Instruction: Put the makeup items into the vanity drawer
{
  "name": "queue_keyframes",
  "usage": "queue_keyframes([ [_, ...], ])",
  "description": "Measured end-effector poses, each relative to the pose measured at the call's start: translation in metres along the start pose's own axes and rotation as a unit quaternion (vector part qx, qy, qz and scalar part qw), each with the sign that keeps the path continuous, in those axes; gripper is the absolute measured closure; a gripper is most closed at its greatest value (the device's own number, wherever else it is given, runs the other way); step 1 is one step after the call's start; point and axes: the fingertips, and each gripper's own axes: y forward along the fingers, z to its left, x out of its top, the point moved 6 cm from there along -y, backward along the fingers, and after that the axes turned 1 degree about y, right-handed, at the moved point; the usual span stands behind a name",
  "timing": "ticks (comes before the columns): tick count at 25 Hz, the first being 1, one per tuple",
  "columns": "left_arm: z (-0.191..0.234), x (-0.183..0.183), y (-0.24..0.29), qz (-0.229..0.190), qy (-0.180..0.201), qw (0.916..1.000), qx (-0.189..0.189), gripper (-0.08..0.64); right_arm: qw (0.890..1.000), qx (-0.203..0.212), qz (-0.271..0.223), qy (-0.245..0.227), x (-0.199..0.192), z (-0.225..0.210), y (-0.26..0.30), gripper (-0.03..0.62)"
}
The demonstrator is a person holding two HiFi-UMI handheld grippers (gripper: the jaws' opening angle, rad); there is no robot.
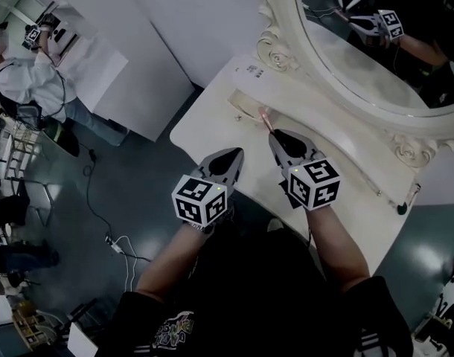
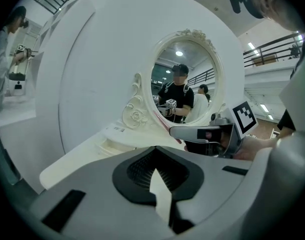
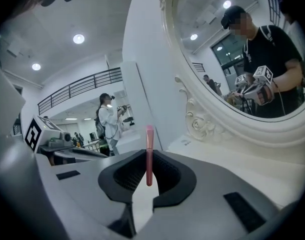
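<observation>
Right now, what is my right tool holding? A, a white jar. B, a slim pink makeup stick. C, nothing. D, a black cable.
B: the right tool is shut on a slim pink makeup stick, which stands upright between its jaws.

The desk point(image 1: 353, 171) top showed smooth cream paint; the mirror frame point(image 1: 275, 50) was carved and glossy. The right hand-held gripper point(image 3: 149, 171) was matt grey plastic; the makeup stick point(image 3: 149, 154) was smooth pink.

Person in white top point(image 1: 18, 76) standing far left beside white partition point(image 1: 138, 73); cable point(image 1: 112, 240) trailing across dark floor point(image 1: 138, 184) below them.
</observation>
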Motion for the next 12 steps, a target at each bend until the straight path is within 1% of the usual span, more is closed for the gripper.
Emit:
queue_keyframes([
  [6,0.043,0.008,-0.002,0.011,0.009,0.9994,-0.031,0.56,0.998,-0.039,0.017,-0.048,0.013,0.006,0.049,0.532],
  [12,0.083,0.008,0.003,0.018,0.002,0.9983,-0.055,0.56,0.995,-0.061,0.042,-0.067,0.015,0.011,0.093,0.532],
])
